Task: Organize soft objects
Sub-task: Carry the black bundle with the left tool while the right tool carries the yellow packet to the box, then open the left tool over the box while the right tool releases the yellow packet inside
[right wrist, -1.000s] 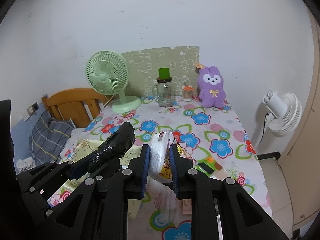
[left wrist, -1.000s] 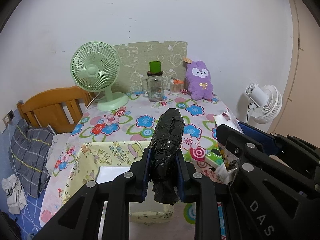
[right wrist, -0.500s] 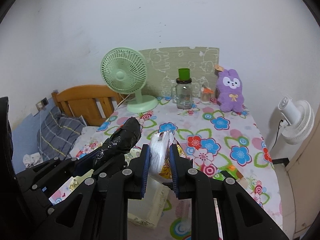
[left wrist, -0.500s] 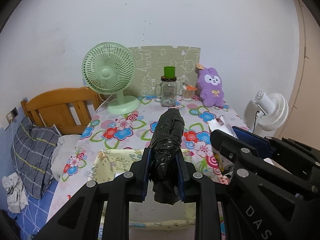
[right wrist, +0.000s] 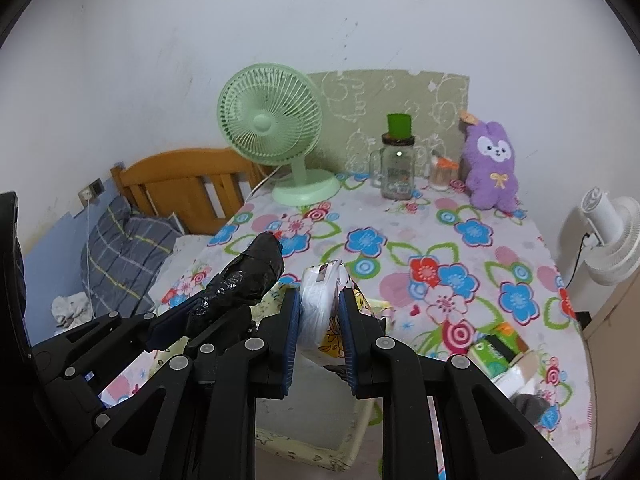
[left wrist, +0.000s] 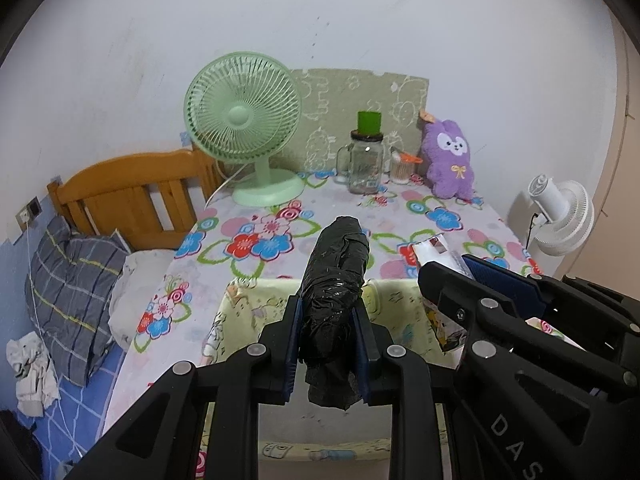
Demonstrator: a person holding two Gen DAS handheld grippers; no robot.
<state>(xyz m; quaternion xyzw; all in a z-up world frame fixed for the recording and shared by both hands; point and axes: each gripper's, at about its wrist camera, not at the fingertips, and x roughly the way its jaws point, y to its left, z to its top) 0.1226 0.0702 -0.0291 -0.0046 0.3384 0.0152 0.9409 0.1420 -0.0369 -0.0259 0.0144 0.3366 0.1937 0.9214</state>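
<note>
My left gripper point(left wrist: 326, 320) is shut on a black plastic-wrapped bundle point(left wrist: 336, 272) that sticks out forward between the pads. The same bundle point(right wrist: 244, 276) shows at the left of the right wrist view. My right gripper point(right wrist: 319, 312) is shut on a white plastic packet point(right wrist: 320, 292) with yellow cartoon print. That packet point(left wrist: 434, 250) appears at the right of the left wrist view. Both grippers hang side by side above a pale yellow fabric box point(left wrist: 256, 292), its near rim point(right wrist: 304, 446) below the fingers. A purple plush rabbit point(right wrist: 494, 168) sits at the table's far right.
On the floral tablecloth point(right wrist: 440, 248) stand a green desk fan point(right wrist: 280, 132) and a glass jar with a green cap point(right wrist: 398, 168). Green packets point(right wrist: 496, 346) lie at the near right. A white fan point(right wrist: 608, 236) stands beyond the right edge; a wooden headboard point(left wrist: 128, 192) and plaid pillow point(left wrist: 72, 276) are left.
Both grippers have shifted left across the table with their loads, so the yellow box now lies straight beneath them. Neither grip has changed.
</note>
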